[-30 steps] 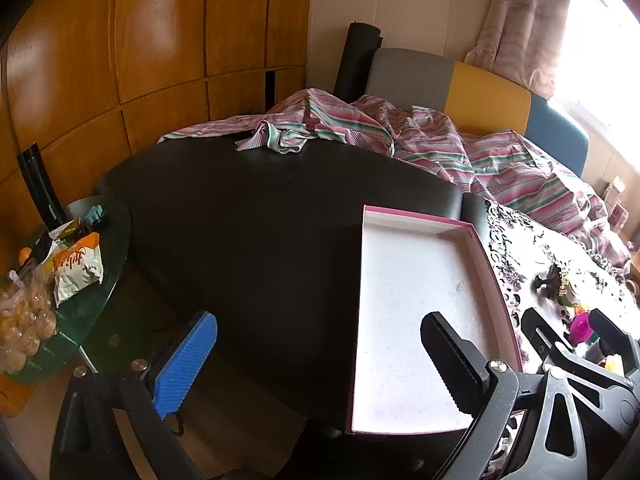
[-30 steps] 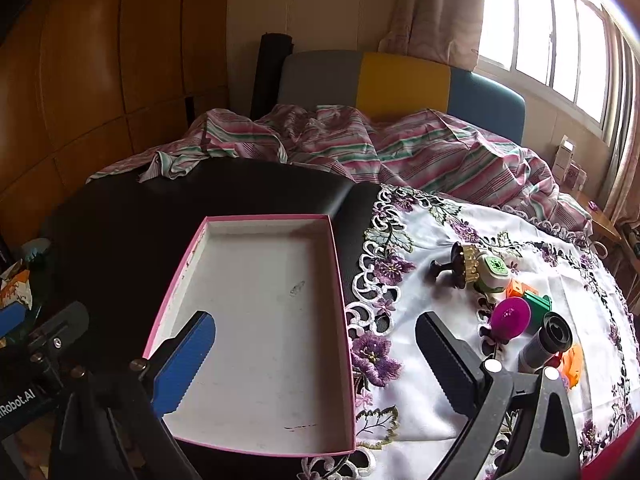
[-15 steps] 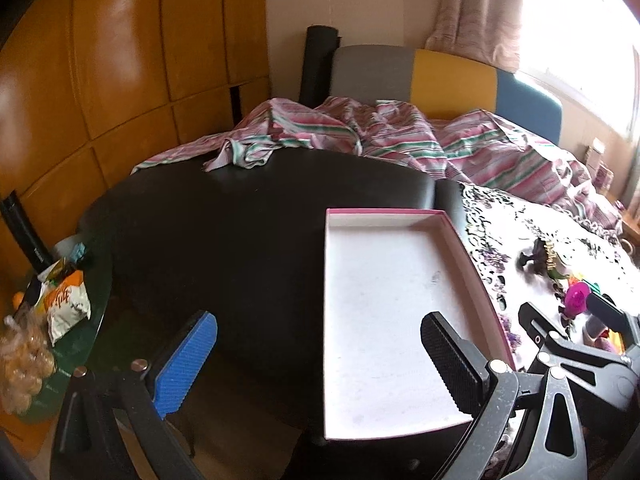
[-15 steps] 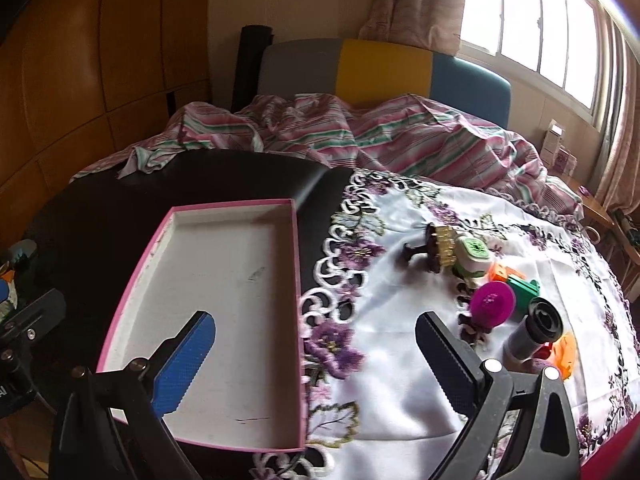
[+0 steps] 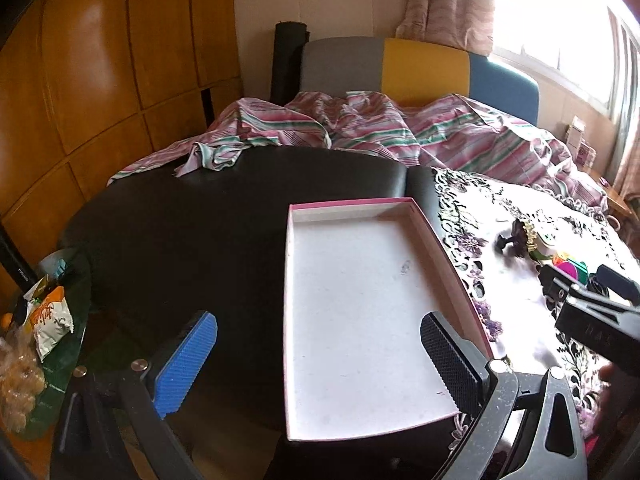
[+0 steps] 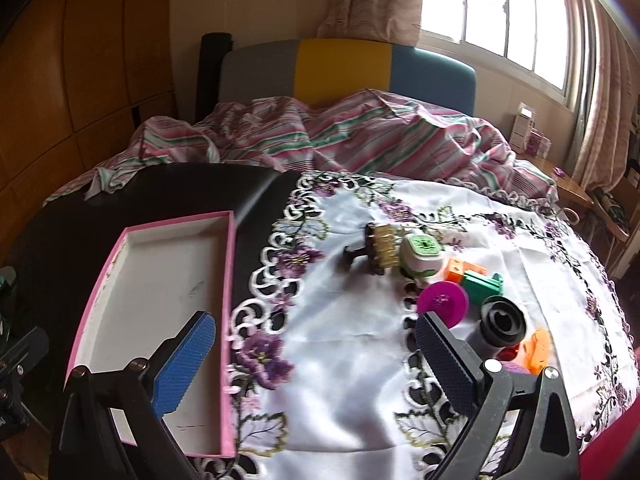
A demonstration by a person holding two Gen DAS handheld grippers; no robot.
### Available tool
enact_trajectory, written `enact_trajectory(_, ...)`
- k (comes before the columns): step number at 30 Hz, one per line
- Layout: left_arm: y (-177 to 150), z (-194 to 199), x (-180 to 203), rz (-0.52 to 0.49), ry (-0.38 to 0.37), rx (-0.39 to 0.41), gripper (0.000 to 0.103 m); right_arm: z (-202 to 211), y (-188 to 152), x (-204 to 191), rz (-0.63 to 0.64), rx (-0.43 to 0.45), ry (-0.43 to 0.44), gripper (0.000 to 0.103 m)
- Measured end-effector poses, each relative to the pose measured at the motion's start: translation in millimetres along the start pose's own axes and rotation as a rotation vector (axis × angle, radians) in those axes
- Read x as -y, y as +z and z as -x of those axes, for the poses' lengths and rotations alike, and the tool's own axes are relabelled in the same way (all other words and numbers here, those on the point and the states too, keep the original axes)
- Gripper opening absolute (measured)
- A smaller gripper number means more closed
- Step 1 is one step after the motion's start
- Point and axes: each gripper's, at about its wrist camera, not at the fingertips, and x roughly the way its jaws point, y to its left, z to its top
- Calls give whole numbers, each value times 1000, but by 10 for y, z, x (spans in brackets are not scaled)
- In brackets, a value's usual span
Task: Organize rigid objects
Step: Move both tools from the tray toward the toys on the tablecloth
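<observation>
A shallow pink-rimmed box [image 5: 432,236] [image 6: 230,264] with a white floor lies empty on the black table. Right of it, on the embroidered white cloth [image 6: 344,332], sits a cluster of small objects: a dark and gold stand [image 6: 380,248], a white and green block [image 6: 422,254], an orange and green toy [image 6: 476,278], a magenta disc [image 6: 442,302], a black tube [image 6: 502,322] and an orange piece [image 6: 538,350]. My left gripper [image 5: 318,356] is open over the box's near-left part. My right gripper [image 6: 316,358] is open above the cloth, left of the cluster, holding nothing.
A striped bedsheet [image 6: 360,136] is heaped at the table's far side before a grey, yellow and blue headboard [image 6: 344,68]. A glass side table [image 5: 60,320] with snack bags [image 5: 50,320] stands at the left. Wooden panels [image 5: 100,72] line the left wall.
Both views have swung to the right. The box now lies further left in the right wrist view and the object cluster sits nearer my right gripper. Both grippers stayed open.
</observation>
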Motion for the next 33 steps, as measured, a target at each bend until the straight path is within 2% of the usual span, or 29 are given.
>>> enact_trajectory(7, 7, -84, 140, -38, -38, -31, 103, -38, 113, 384, -79, -26, 28, 102)
enact_trajectory(12, 48, -179, 331, -83, -162, -59, 103, -44, 306, 957, -209, -11, 61, 103)
enact_trajectory(17, 219, -276, 622, -142, -249, -71, 103, -229, 409, 1659, -329, -20, -39, 103)
enact_trajectory(21, 371, -433, 873, -168, -315, -114, 103, -420, 319, 2091, -393, -13, -72, 103)
enact_trajectory(24, 470, -550, 1116, -203, -303, -121, 103, -482, 197, 2280, -434, -7, -75, 103)
enact_trajectory(26, 546, -638, 1280, -224, -313, -133, 103, -492, 142, 2392, -494, -16, -38, 103)
enact_trajectory(30, 700, -851, 1639, -248, -355, -166, 103, -408, 141, 2433, -516, 21, -23, 103)
enact_trajectory(33, 782, -1027, 1940, -283, -374, -178, 102, -435, 144, 2444, -534, 14, 6, 103)
